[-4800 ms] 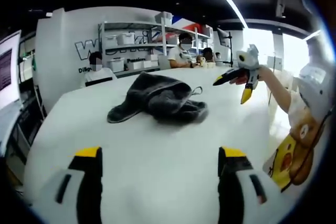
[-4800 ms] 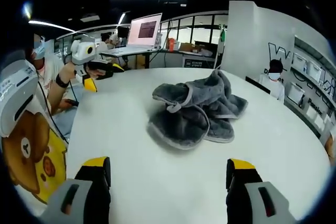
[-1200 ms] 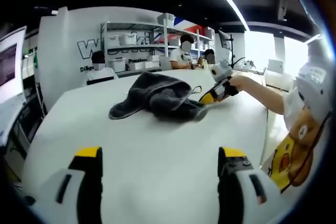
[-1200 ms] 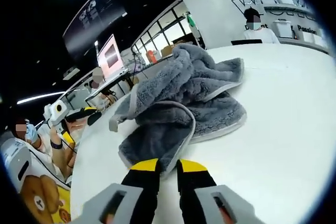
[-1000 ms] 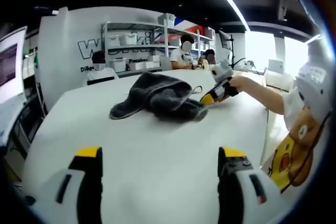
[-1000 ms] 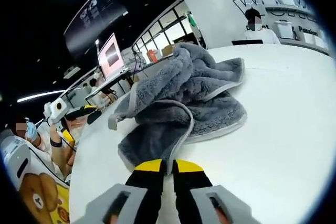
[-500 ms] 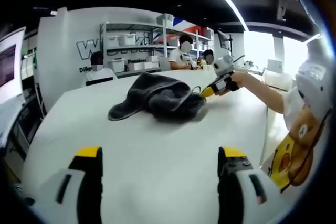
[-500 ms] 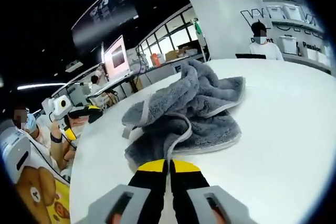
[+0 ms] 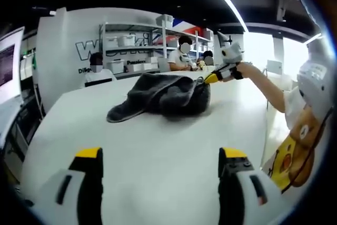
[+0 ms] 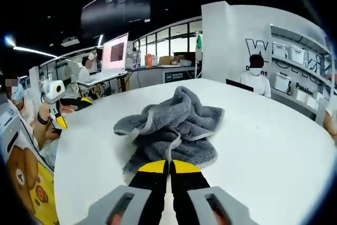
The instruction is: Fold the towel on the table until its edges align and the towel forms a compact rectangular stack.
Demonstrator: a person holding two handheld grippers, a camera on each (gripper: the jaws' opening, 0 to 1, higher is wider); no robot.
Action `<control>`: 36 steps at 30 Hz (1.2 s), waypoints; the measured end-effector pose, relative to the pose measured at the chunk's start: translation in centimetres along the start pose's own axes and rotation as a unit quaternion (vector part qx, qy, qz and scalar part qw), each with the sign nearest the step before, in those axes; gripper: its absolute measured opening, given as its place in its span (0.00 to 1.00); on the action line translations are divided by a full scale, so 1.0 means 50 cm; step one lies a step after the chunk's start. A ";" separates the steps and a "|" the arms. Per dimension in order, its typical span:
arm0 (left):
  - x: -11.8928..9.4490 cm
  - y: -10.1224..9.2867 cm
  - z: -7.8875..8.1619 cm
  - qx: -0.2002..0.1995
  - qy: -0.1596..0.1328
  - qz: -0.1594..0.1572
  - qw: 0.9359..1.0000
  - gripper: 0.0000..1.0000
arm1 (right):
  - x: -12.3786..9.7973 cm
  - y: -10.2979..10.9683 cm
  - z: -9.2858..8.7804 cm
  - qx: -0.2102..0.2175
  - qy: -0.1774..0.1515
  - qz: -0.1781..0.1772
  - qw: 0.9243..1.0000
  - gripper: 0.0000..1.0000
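Observation:
A crumpled grey towel lies in a heap at the far middle of the white table. My left gripper hovers open over the near table, well short of the heap. My right gripper comes in from the right, raised at the heap's right end and pinching a lifted fold. In the right gripper view the towel spreads just ahead, and my right gripper is shut on its pale-trimmed near edge. My left gripper hangs open at the far left, held in a hand.
The table's rounded edge runs close on the left, beside a person's yellow bear-print clothing. Behind the table are shelves with white bins, seated people, a lit screen and desks.
My right gripper went from open and away to shut on the towel's near edge, then rose and pulled back, lifting that end. My left gripper stayed open and still.

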State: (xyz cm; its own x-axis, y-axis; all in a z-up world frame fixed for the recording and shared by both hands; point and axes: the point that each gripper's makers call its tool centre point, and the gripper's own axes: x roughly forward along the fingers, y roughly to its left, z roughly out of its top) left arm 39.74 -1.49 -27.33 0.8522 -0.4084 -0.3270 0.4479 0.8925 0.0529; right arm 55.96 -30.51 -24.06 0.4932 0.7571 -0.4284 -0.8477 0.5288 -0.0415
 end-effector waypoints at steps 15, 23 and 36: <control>0.009 -0.001 0.000 -0.003 -0.003 -0.003 1.000 0.95 | -0.143 -0.096 0.024 -0.052 -0.011 -0.104 0.993 0.02; 0.014 -0.002 0.001 -0.004 -0.003 -0.004 1.000 0.95 | -0.226 -0.145 0.022 -0.064 -0.025 -0.162 0.984 0.02; 0.020 -0.005 0.000 -0.004 -0.002 -0.005 1.000 0.95 | -0.342 -0.217 -0.025 -0.038 -0.037 -0.232 0.971 0.02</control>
State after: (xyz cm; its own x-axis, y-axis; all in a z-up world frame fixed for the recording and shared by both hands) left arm 40.46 -2.13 -27.66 0.8491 -0.4175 -0.3236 0.4541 0.8899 0.0431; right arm 56.46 -49.65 -17.40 0.8363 0.4704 -0.2817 -0.5407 0.7926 -0.2820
